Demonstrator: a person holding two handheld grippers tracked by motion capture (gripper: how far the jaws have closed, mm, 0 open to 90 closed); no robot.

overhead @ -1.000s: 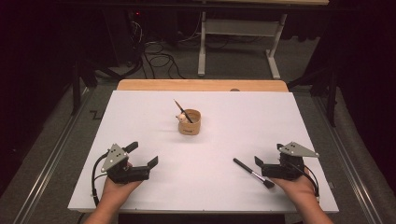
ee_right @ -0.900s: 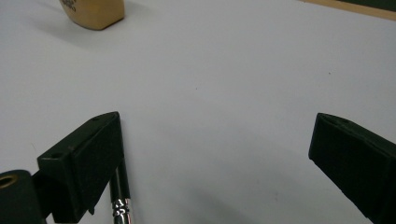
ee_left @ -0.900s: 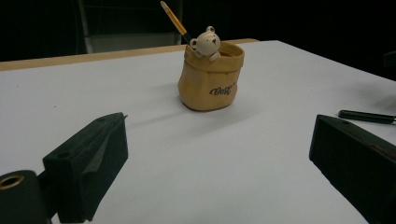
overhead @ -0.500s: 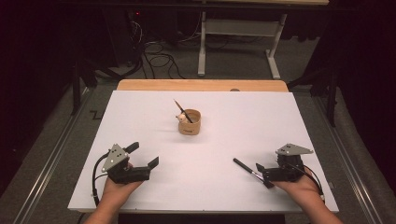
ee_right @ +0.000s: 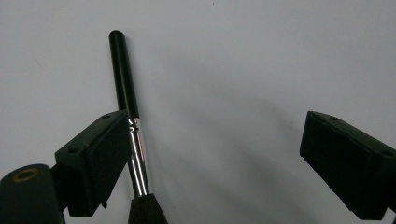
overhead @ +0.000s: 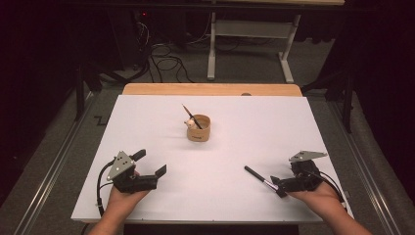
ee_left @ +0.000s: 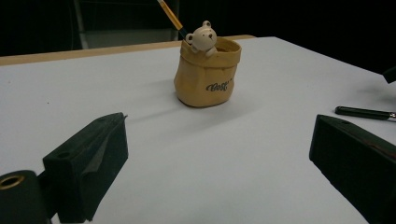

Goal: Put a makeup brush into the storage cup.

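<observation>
two grippers are resting low over one white table (overhead: 147, 127), one in each hand. the left gripper (overhead: 150, 163) is sitting near the front left edge with its jaws spread wide and nothing between them, pointing across at the one tan cup (overhead: 199, 128) standing upright in the middle of the table. one small bear figure (ee_left: 202, 36) is peeking over the cup's rim, and one pencil (overhead: 188, 112) is leaning out of the cup. the right gripper (ee_right: 210, 154) is lying near the front right edge, its jaws spread but just now closing in a little. one black brush (ee_right: 128, 114) is lying flat on the table between those jaws, its silver collar just beside the left-hand jaw in the right gripper view and well apart from the other; the jaws are not pinching it.
</observation>
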